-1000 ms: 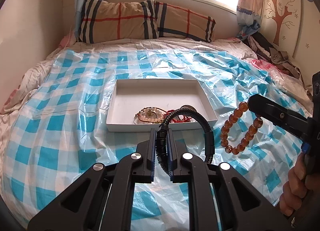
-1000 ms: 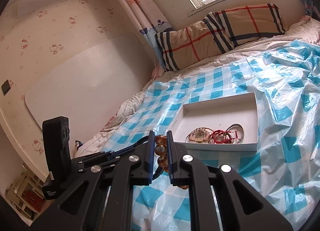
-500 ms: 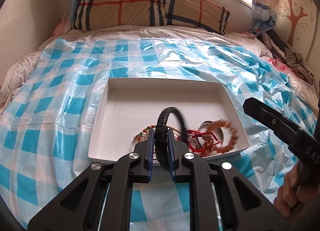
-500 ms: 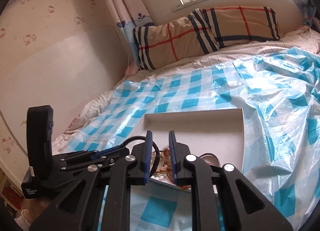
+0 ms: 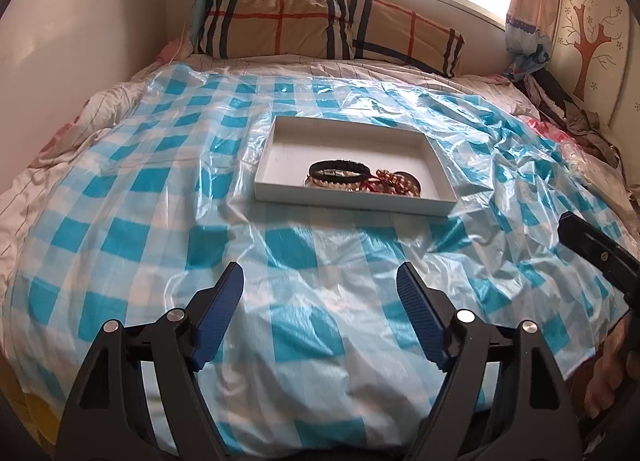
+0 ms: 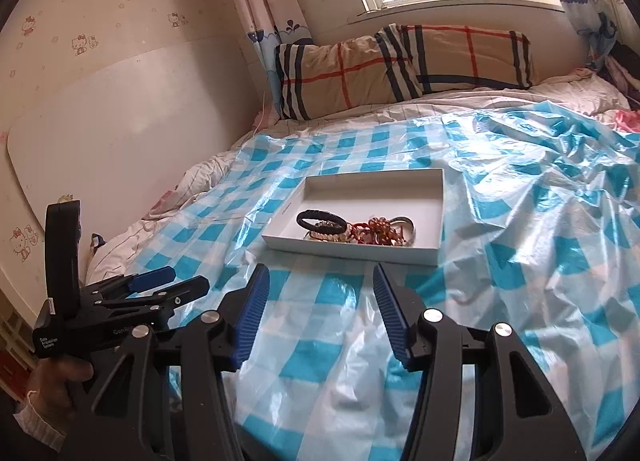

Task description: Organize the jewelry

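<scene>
Fingers of the left gripper [image 5: 320,295] and right gripper [image 6: 318,295] are opening, nothing between them; the black bracelet [image 5: 339,169] and beaded jewelry [image 6: 380,230] lie heaped in the white tray [image 5: 267,165]; tangling likely if another piece drops on that heap.

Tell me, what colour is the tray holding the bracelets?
White tray, plain inside and out. The left wrist view shows it best.

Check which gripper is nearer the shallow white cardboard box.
Right. Both are opening, empty: right gripper just short of the shallow white cardboard box, left gripper farther back.
</scene>
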The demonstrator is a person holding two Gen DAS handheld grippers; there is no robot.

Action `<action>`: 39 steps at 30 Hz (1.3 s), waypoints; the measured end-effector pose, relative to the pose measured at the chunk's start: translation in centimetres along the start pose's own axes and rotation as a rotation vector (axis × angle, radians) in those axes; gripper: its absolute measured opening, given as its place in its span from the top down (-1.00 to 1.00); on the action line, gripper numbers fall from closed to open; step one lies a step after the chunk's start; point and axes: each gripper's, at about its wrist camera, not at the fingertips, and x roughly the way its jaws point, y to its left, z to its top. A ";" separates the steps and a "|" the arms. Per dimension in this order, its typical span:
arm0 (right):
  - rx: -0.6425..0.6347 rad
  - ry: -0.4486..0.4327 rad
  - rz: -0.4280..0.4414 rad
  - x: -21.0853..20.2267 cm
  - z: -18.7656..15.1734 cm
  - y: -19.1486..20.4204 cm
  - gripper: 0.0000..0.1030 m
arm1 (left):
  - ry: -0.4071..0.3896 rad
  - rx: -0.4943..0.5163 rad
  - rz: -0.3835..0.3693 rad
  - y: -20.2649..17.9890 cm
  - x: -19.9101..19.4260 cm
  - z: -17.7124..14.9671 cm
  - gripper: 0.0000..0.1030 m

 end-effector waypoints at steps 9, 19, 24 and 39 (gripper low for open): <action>0.072 0.024 -0.054 -4.2 -4.6 2.3 -0.16 | -0.009 0.061 -0.004 -1.6 -5.8 -5.7 -0.62; 0.036 0.000 -0.069 -7.0 -7.3 5.5 -0.20 | -0.016 0.084 -0.013 -1.9 -8.3 -9.4 -0.66; 0.016 -0.008 -0.092 -8.2 -8.3 6.2 -0.23 | -0.023 0.055 -0.004 -1.1 -9.2 -10.2 -0.72; 0.008 -0.024 -0.131 -10.7 -10.0 6.5 -0.27 | -0.064 0.050 0.013 -1.2 -11.7 -10.8 -0.85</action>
